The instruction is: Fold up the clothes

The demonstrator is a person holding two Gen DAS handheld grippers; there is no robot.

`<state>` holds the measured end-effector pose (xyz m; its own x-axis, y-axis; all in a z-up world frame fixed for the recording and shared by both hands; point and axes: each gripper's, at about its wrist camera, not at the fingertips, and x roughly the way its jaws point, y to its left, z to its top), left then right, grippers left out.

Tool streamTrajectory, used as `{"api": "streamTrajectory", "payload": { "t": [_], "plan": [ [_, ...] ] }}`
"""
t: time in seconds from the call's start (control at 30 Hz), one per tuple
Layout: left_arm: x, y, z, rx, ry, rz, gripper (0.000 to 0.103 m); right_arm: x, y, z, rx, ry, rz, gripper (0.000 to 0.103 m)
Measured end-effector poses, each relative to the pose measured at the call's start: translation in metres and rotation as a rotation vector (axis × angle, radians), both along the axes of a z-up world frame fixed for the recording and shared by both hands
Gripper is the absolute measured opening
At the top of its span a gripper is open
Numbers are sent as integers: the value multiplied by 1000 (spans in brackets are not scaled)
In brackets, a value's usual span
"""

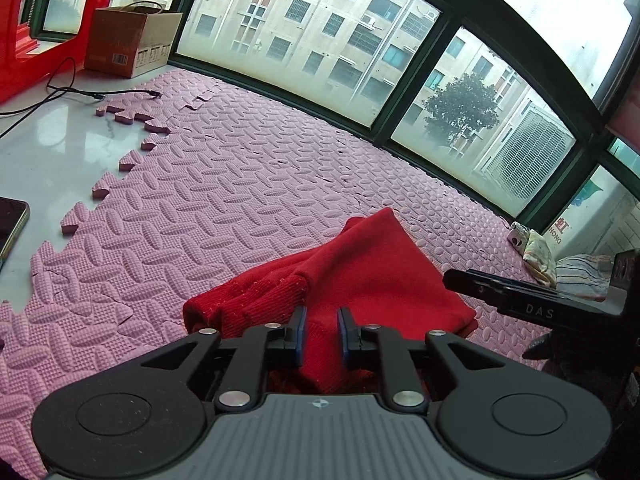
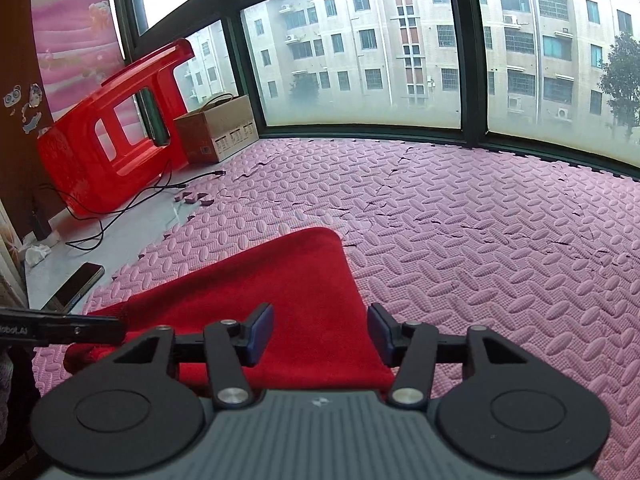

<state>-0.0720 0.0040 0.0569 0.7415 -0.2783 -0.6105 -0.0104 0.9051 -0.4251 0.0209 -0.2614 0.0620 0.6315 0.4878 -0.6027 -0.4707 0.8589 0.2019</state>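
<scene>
Clearly, a red garment (image 1: 360, 280) is laid on the pink foam mat (image 1: 224, 168), which covers the floor in front of a large window (image 1: 360, 40). In the left wrist view the cloth is seen partly folded, with a knitted ribbed part at the near left and a smoother flap rising to a point toward the window. The left gripper (image 1: 322, 334) is held low over the near edge of the garment. Its two blue-padded fingers (image 1: 300, 336) stand a little apart, and a ridge of red fabric is seen between them; whether the cloth is really pinched cannot be told from this angle, perhaps it is only touched.

In the right wrist view the right gripper (image 2: 320, 334) is held above the near right edge of the garment (image 2: 272, 288). Its fingers (image 2: 260, 334) are spread wide and nothing is held between them; the flat red cloth is seen below the gap.

A red plastic stool (image 2: 116, 128) is tipped on its side at the far left, just beside a cardboard box (image 2: 218, 126). Black cables (image 2: 132, 204) and a phone (image 2: 76, 286) are lying on the bare white floor beside the mat. At the far right of the left view, some small folded cloths (image 1: 560, 264) are placed on the mat near the window.
</scene>
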Motion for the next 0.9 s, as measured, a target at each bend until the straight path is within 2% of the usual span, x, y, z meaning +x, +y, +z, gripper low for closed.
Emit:
{"api": "streamTrajectory", "payload": {
  "t": [0.03, 0.1, 0.13, 0.17, 0.3, 0.37, 0.4, 0.53, 0.6, 0.7, 0.73, 0.77, 0.83, 0.9],
  "plan": [
    [-3, 1, 1, 5, 5, 21, 19, 5, 0, -1, 10, 14, -1, 53],
    [-8, 5, 0, 19, 22, 59, 30, 12, 0, -4, 26, 37, -3, 54],
    [-10, 7, -1, 27, 31, 78, 43, 19, 0, -7, 38, 59, -6, 54],
    [-12, 9, -2, 34, 40, 96, 50, 24, 0, -10, 50, 78, -4, 54],
    [-20, 18, -5, 57, 76, 167, 52, 35, 1, -20, 63, 115, 5, 56],
    [-18, 22, -9, 24, 93, 168, 53, 40, 0, -25, 69, 134, 8, 63],
    [-16, 25, -11, -3, 105, 164, 53, 42, -1, -27, 82, 150, 10, 63],
    [-8, 39, -22, -124, 148, 151, 51, 48, -6, -34, 123, 201, 15, 63],
    [-5, 47, -28, -190, 167, 143, 47, 51, -9, -38, 143, 225, 17, 63],
    [-1, 51, -32, -223, 169, 119, 45, 56, -11, -43, 166, 260, 18, 64],
    [0, 51, -31, -224, 165, 107, 42, 57, -11, -44, 174, 269, 19, 64],
    [2, 51, -31, -226, 161, 96, 24, 57, -12, -45, 181, 272, 16, 62],
    [4, 52, -31, -228, 153, 74, 18, 56, -14, -44, 192, 274, 12, 58],
    [7, 52, -30, -231, 145, 51, 16, 53, -18, -42, 216, 270, -5, 43]
  ]
}}
